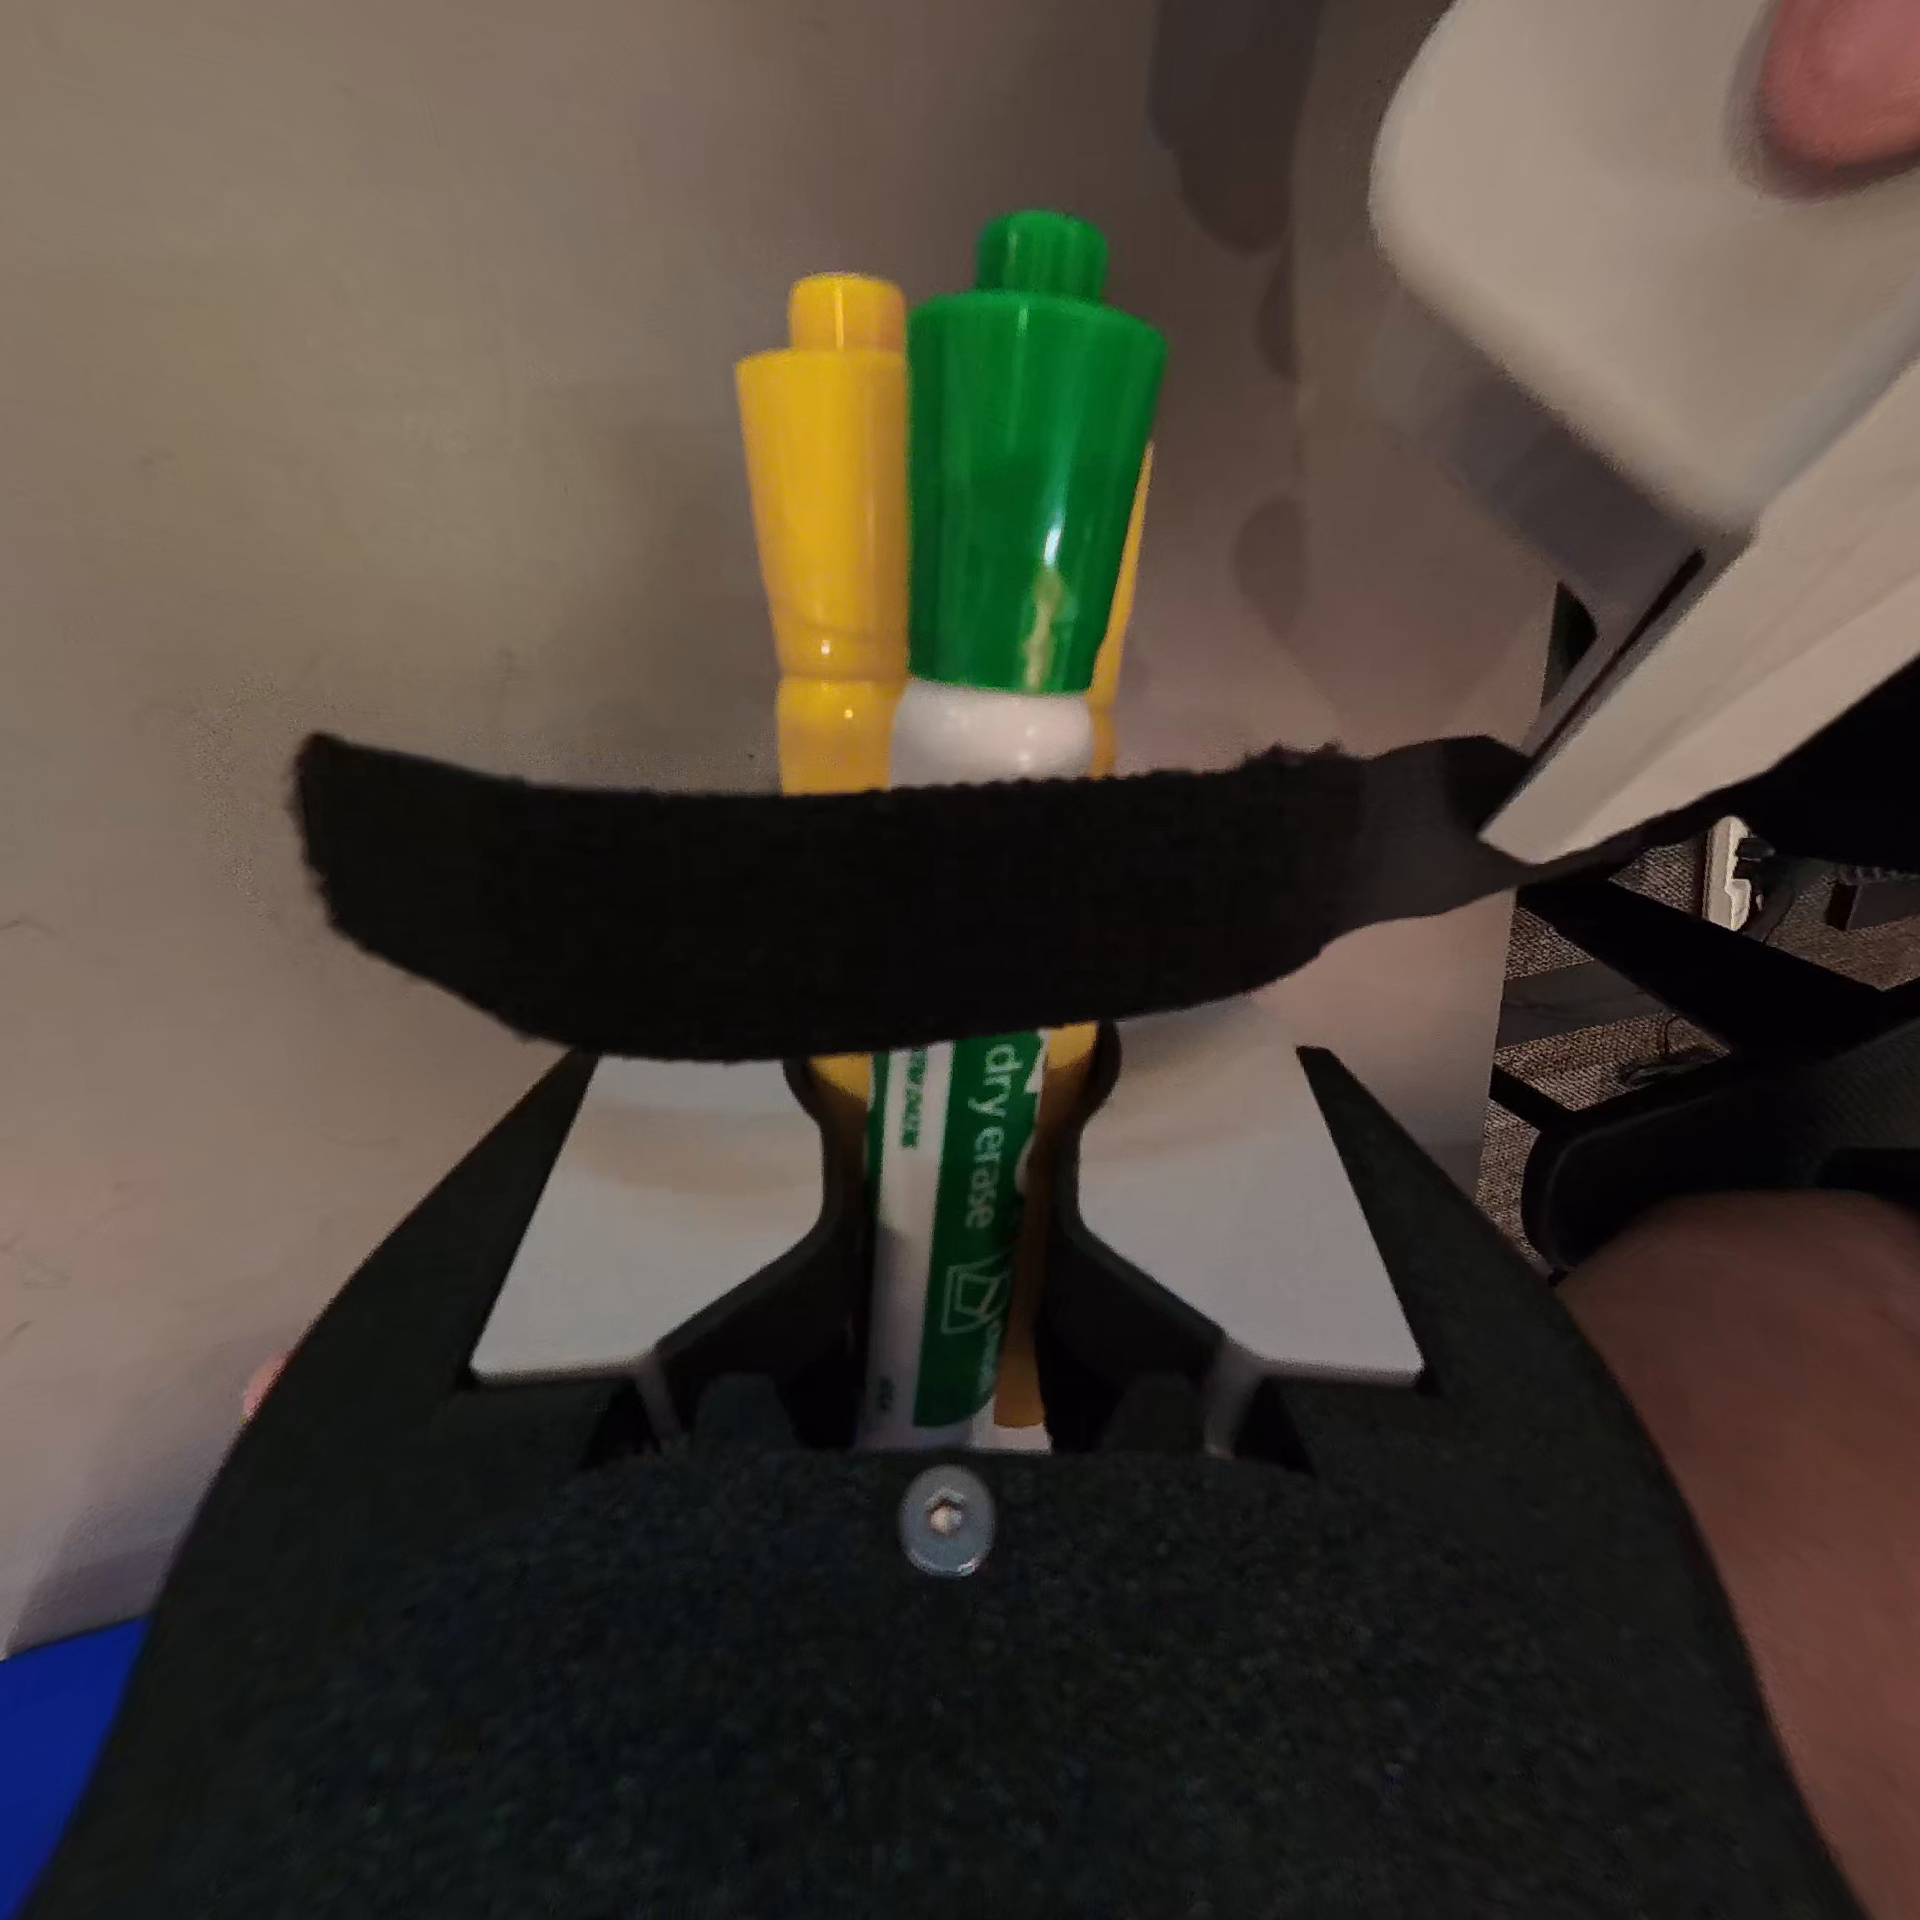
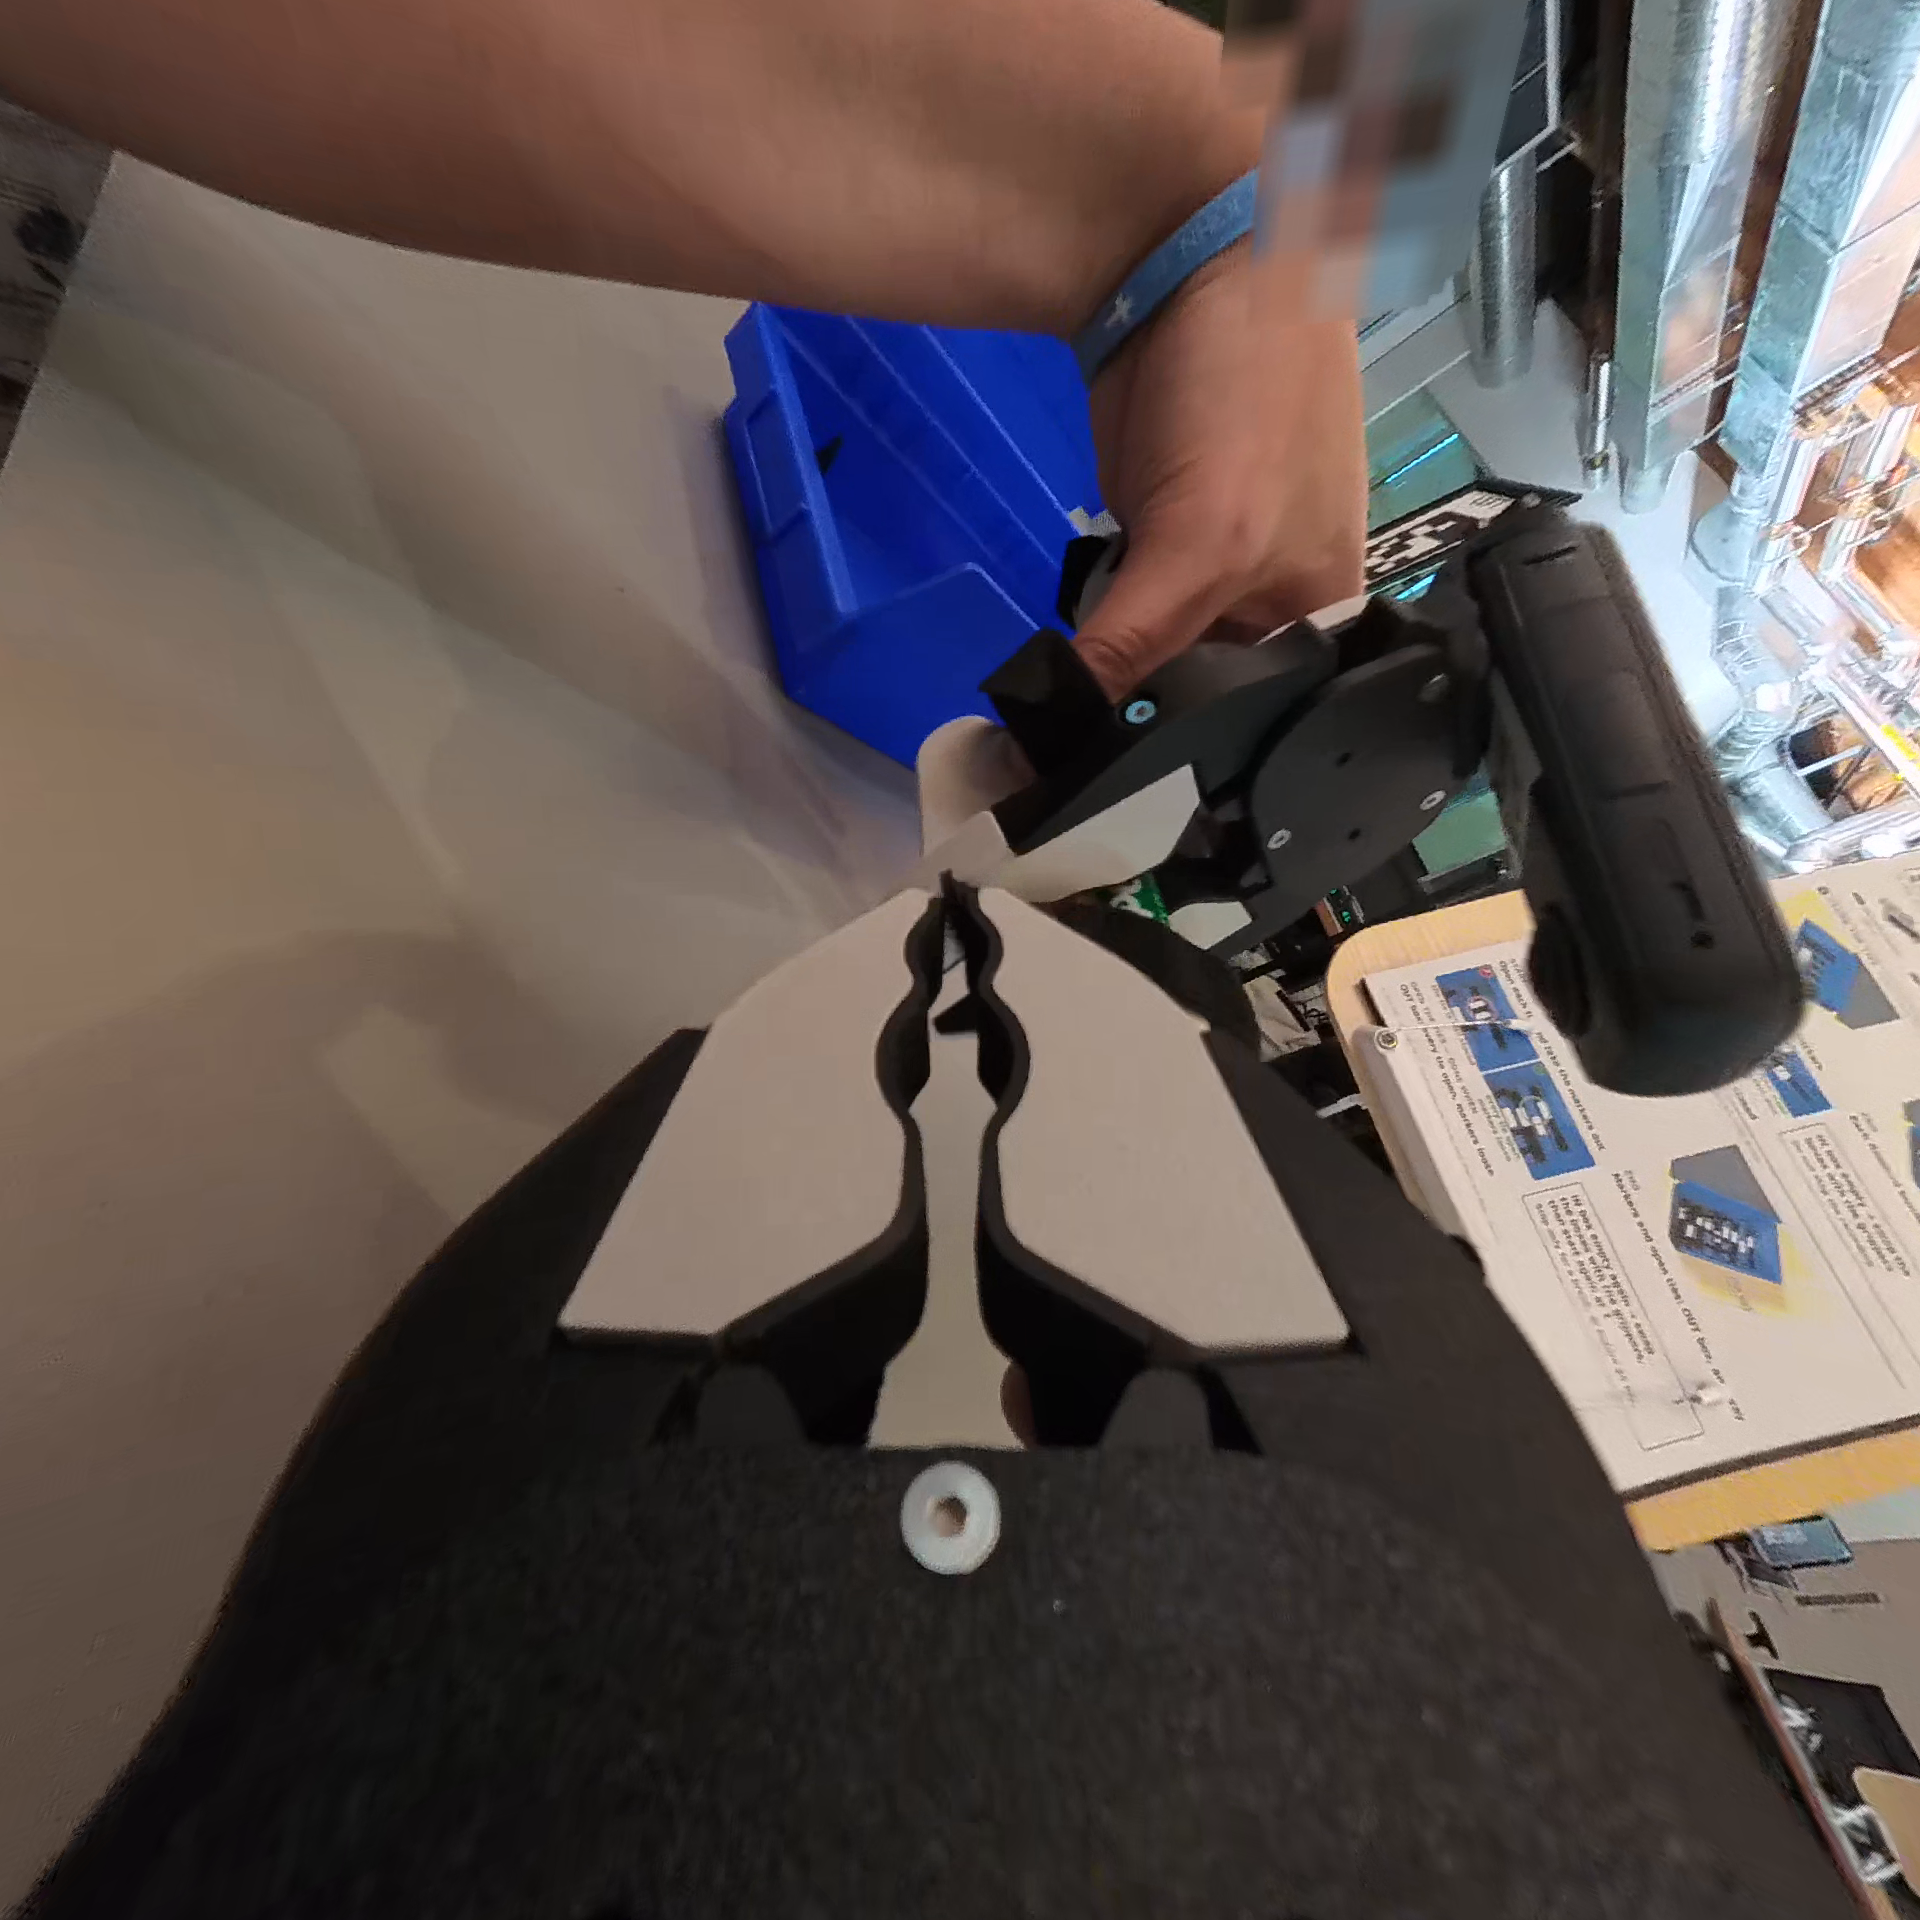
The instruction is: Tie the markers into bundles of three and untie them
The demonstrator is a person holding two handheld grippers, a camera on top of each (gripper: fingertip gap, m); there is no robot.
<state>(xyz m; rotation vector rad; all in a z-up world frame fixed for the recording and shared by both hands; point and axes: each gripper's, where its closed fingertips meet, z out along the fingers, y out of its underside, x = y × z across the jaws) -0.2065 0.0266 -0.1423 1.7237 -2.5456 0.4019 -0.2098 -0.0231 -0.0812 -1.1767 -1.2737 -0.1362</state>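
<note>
Soft black strap (image 1: 790,894) lay limp across the light, slick markers (image 1: 977,644) clamped in the left gripper (image 1: 961,1143), its free end best pinched where the right gripper (image 2: 951,935) had closed on it.

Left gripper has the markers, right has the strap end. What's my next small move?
Probably carry the right gripper around the markers: the black strap only crosses their front, its far end hanging free, while the left gripper clamps them.
</note>
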